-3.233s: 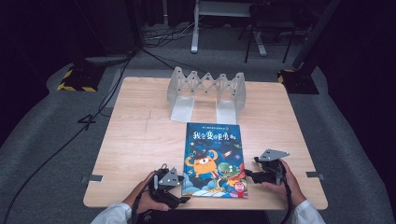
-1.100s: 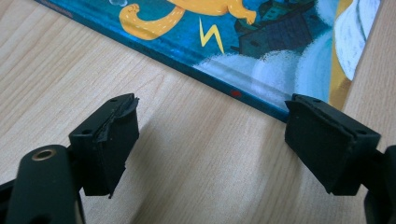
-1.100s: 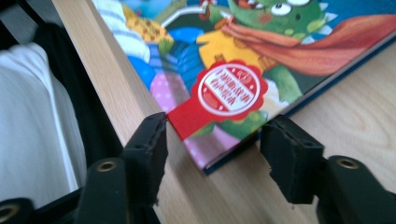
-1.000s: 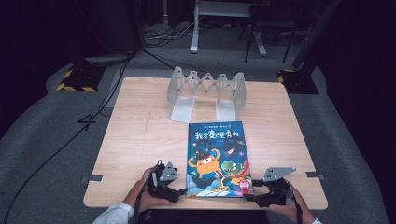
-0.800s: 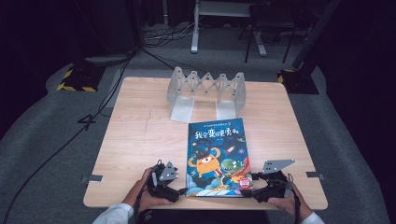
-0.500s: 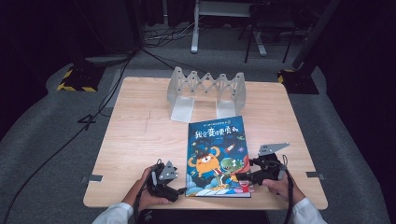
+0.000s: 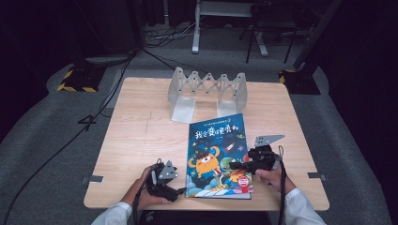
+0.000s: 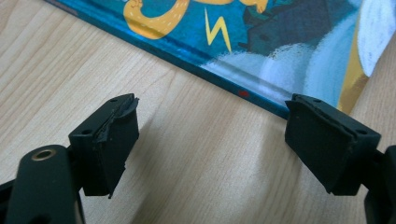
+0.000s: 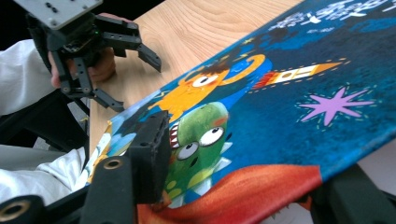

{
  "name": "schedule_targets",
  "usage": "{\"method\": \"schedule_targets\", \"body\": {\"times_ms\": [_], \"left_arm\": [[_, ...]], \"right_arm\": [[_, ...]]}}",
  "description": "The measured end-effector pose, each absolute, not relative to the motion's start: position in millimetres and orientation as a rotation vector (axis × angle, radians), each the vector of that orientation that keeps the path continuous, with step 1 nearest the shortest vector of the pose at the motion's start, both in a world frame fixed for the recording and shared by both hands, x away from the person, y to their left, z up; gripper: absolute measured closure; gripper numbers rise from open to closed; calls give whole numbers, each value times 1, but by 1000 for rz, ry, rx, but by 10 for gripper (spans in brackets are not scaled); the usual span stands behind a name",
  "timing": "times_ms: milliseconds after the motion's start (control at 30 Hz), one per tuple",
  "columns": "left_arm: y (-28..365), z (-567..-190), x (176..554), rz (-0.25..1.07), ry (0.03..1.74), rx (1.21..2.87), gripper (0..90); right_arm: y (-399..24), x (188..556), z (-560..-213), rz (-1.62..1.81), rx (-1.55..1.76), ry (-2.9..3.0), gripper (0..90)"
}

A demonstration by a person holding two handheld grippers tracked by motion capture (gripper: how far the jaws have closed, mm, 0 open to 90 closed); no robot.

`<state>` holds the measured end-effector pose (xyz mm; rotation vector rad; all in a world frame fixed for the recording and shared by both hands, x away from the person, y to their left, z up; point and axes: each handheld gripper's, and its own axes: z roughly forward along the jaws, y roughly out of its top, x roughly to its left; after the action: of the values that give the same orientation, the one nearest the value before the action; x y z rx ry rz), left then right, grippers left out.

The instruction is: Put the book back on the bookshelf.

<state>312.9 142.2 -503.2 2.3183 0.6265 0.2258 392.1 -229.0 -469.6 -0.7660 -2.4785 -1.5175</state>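
Counter of pale wood lies bare at the left; the left gripper rests there, fingers apart, just beside the near left corner of the blue cartoon-cover picture book. The right gripper has just been closing, fingers clamped on the book's lifted right edge.
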Motion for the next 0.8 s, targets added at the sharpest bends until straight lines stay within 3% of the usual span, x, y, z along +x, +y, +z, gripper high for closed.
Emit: {"method": "schedule_targets", "body": {"times_ms": [467,800], "left_arm": [[141,-500,315,241,668,2317,188],[128,-496,328,75,664,2228,162]], "right_arm": [[-228,365,-448,-1670,-653,-2635,479],[-231,350,-441,-1778,-584,-2725,482]]}}
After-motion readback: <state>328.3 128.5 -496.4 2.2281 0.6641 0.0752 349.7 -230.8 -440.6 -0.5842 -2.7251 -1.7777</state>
